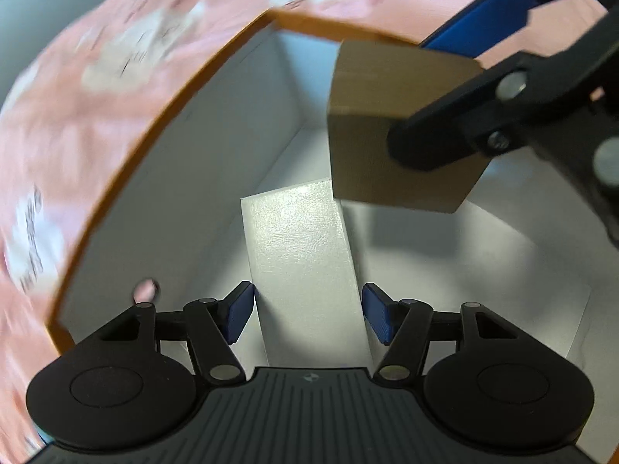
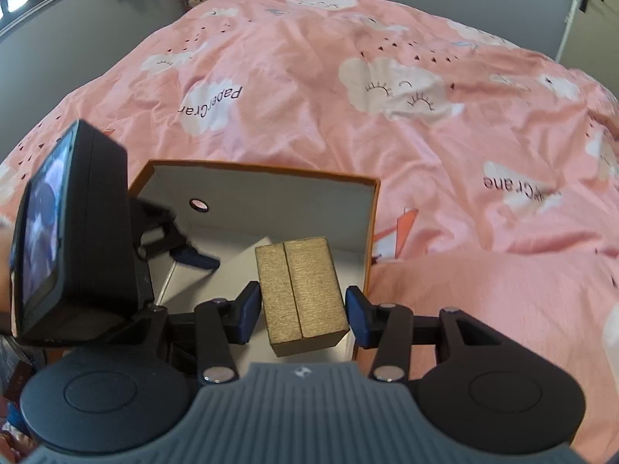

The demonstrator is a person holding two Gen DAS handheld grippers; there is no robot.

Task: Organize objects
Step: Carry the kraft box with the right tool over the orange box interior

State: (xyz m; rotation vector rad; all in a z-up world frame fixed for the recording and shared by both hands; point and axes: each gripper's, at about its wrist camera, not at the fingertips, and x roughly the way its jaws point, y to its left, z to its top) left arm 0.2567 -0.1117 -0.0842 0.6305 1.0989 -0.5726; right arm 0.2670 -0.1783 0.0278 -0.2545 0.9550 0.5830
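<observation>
I count one open box (image 2: 369, 232), orange outside and white inside, sitting on one pink cloud-print bedspread (image 2: 425, 116). Inside it lies one white box (image 1: 305, 266), flat on the floor. My left gripper (image 1: 308, 315) reaches down into the box with its jaws spread either side of that white box, neither pad pressing on it. My right gripper (image 2: 303, 315) pinches one golden-brown block (image 2: 300, 294), held in the air above the open box, near its right wall
</observation>
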